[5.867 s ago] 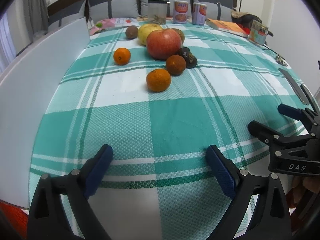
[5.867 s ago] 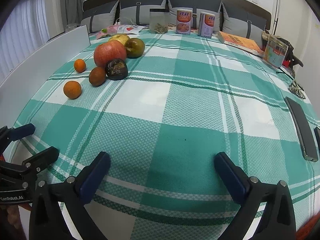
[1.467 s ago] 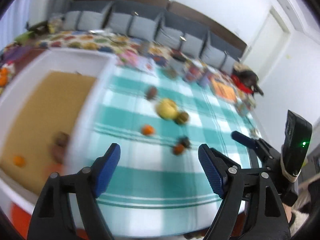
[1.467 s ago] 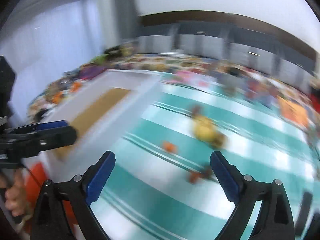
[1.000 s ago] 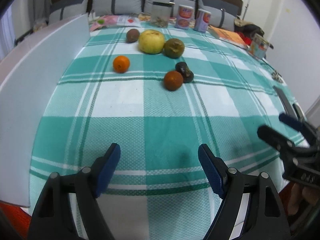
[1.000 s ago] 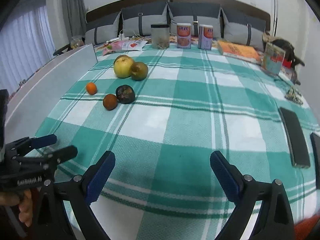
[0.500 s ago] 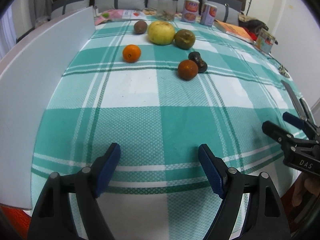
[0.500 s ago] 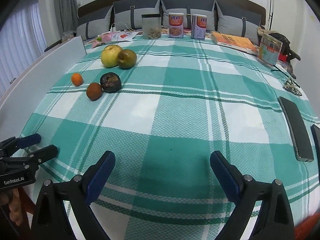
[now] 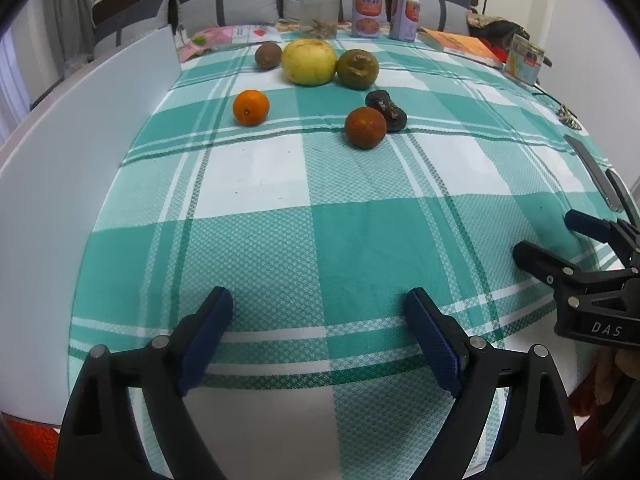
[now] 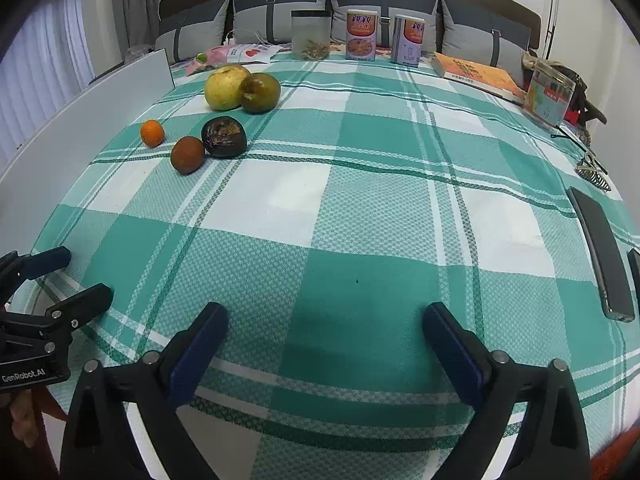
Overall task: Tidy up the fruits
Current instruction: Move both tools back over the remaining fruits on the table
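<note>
Both grippers, left (image 9: 316, 324) and right (image 10: 324, 332), are being held wide-jawed and empty; the dark orange (image 9: 365, 127) probably gets reached for next.

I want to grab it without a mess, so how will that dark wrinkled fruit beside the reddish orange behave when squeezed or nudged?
The dark wrinkled fruit looks shrivelled and dented, so it is probably soft and may squash under firm pressure. Its lumpy shape suggests it would wobble rather than roll far. It touches the reddish orange, so nudging it would likely shift that too.

The small brown fruit (image 9: 268, 55) is hidden behind the yellow fruit (image 10: 225, 87) in the right view; can labels (image 10: 361, 35) perhaps unreadable
</note>
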